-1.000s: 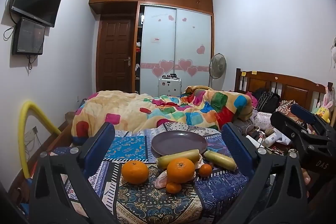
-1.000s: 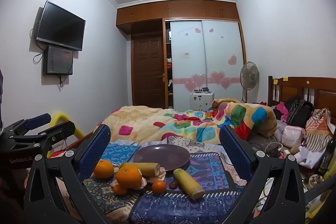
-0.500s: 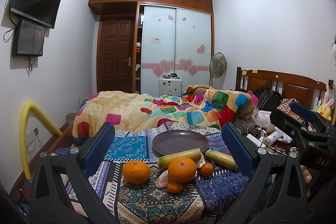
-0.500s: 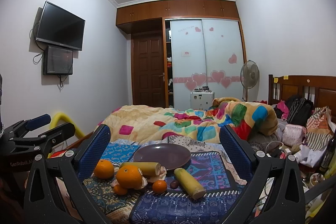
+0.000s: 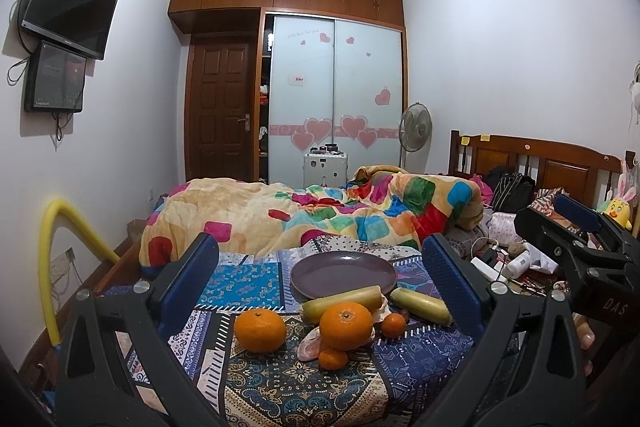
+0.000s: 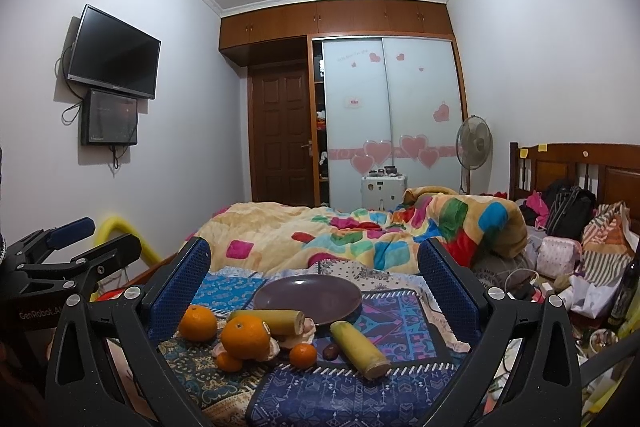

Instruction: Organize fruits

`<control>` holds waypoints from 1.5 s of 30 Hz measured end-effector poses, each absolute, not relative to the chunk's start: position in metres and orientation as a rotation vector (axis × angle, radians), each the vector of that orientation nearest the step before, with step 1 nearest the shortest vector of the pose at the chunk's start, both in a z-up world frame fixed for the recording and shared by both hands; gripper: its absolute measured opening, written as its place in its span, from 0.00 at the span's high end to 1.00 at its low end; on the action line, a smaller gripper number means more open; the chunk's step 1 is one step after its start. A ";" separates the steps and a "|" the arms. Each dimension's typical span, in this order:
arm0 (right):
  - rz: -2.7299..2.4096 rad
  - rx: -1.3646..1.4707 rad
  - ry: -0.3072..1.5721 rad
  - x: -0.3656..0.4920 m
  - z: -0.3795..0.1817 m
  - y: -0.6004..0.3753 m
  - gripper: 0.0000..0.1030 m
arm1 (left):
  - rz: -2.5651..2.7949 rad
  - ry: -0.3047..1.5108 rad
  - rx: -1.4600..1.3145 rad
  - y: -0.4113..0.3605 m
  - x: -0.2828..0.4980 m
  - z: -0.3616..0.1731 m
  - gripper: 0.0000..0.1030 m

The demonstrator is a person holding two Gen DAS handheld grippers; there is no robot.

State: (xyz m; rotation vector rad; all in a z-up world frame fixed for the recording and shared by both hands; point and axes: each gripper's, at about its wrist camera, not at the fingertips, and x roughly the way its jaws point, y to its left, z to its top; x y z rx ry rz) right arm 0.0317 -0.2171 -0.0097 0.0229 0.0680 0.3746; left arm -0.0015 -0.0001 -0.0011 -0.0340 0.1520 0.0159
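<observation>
Both grippers have their jaws spread wide with nothing in them, left gripper (image 5: 320, 275) and right gripper (image 6: 316, 275) hovering over the patterned cloth (image 5: 280, 387). Between the left jaws sit two big oranges (image 5: 346, 320), two small ones (image 5: 393, 324) and two pale yellow-green cut fruit pieces (image 5: 420, 304). Just beyond that pile is the purple plate (image 6: 308, 297), bare. Further out there's the colourful blanket (image 5: 320, 215) on the bed.

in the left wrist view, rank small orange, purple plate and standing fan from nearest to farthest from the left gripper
1. small orange, front of the fruit pile, low centre.
2. purple plate, behind the fruit, empty.
3. standing fan, far right beside the wardrobe.
Left gripper is open.
</observation>
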 end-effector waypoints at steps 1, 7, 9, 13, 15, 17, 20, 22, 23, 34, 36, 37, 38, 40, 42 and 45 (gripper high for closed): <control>0.375 0.022 0.067 0.031 -0.010 -0.215 0.00 | 0.017 0.151 -0.033 0.000 -0.001 -0.001 0.00; 0.382 0.024 0.065 0.030 -0.003 -0.225 0.00 | 0.016 0.146 -0.028 0.002 0.003 -0.002 0.00; 0.384 0.024 0.065 0.030 -0.002 -0.224 0.00 | 0.014 0.151 -0.034 0.000 -0.004 0.003 0.00; 0.388 0.025 0.065 0.029 -0.001 -0.225 0.00 | 0.018 0.151 -0.033 0.001 -0.002 0.004 0.00; 0.390 0.023 0.065 0.028 -0.001 -0.224 0.00 | 0.019 0.154 -0.034 0.003 -0.001 0.004 0.00; 0.391 0.023 0.065 0.028 -0.001 -0.223 0.00 | 0.018 0.154 -0.031 0.001 -0.003 0.006 0.00; 0.397 0.024 0.067 0.028 0.001 -0.222 0.00 | 0.020 0.152 -0.029 0.002 -0.003 0.007 0.00; 0.397 0.023 0.068 0.029 0.000 -0.220 0.00 | 0.021 0.153 -0.032 0.004 -0.002 0.008 0.00; 0.398 0.022 0.068 0.029 0.001 -0.220 0.00 | 0.021 0.151 -0.031 0.003 -0.002 0.006 0.00; 0.402 0.017 0.069 0.030 0.000 -0.217 0.00 | 0.022 0.151 -0.029 0.003 -0.003 0.002 0.00; 0.403 0.016 0.070 0.030 -0.001 -0.217 0.00 | 0.022 0.151 -0.028 0.003 -0.003 0.002 0.00; 0.404 0.016 0.071 0.030 -0.001 -0.217 0.00 | 0.022 0.151 -0.028 0.003 -0.003 0.002 0.00; 0.405 0.015 0.072 0.030 -0.001 -0.216 0.00 | 0.022 0.151 -0.028 0.004 -0.003 0.002 0.00; 0.405 0.013 0.074 0.031 -0.002 -0.215 0.00 | 0.022 0.151 -0.028 0.003 -0.003 0.001 0.00; 0.405 0.013 0.079 0.033 -0.002 -0.214 0.00 | 0.022 0.153 -0.030 0.005 -0.003 -0.001 0.00; 0.405 0.013 0.085 0.036 -0.006 -0.213 0.00 | 0.022 0.160 -0.036 0.006 0.000 -0.004 0.00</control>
